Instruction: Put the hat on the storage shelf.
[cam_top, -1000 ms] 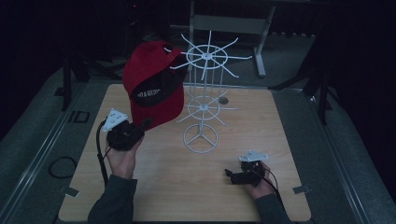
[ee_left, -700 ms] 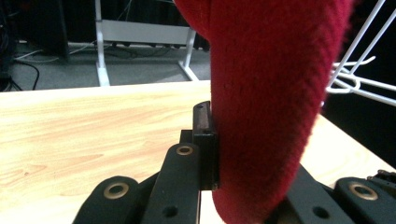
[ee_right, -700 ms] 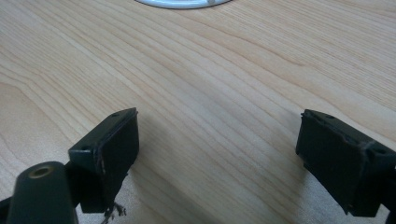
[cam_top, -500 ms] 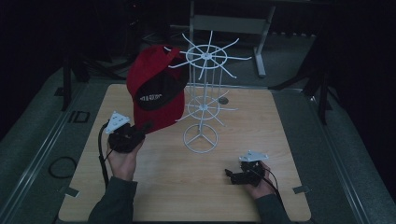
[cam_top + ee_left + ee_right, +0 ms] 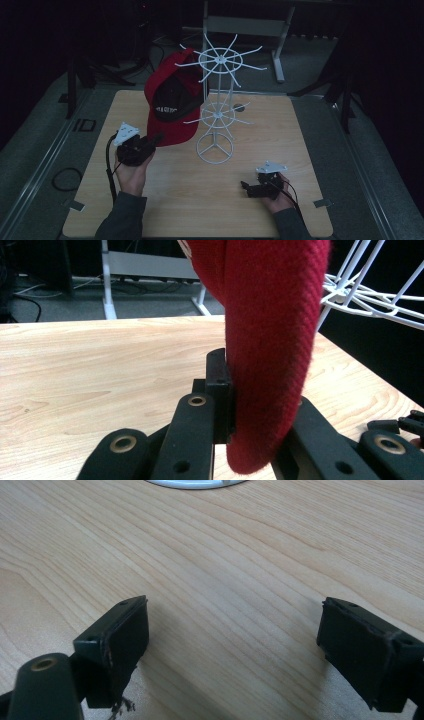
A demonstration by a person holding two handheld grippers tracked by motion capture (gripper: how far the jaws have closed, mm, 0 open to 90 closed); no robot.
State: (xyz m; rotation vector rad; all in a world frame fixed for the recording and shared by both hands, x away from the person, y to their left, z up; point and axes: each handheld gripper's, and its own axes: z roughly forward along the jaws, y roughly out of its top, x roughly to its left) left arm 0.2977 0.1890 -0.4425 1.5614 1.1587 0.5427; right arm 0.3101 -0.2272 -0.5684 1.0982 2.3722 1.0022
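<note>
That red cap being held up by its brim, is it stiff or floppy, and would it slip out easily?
The cap probably keeps its shape: held by the left gripper at the brim alone, its crown stands up without sagging. It looks light, since one pinch carries it. The knit-like cloth seems grippy, so slipping is unlikely.

Red cap (image 5: 172, 102) with black front panel and white lettering, held up off tabletop (image 5: 165, 200), tilted, panel facing camera. Crown close beside top spokes of white wire rack (image 5: 216, 107); contact unclear. Lower edge, red knit-textured fabric, pinched in left gripper (image 5: 250, 415) jaws. Rack upright mid-tabletop: ring base, two spoked tiers.
</note>
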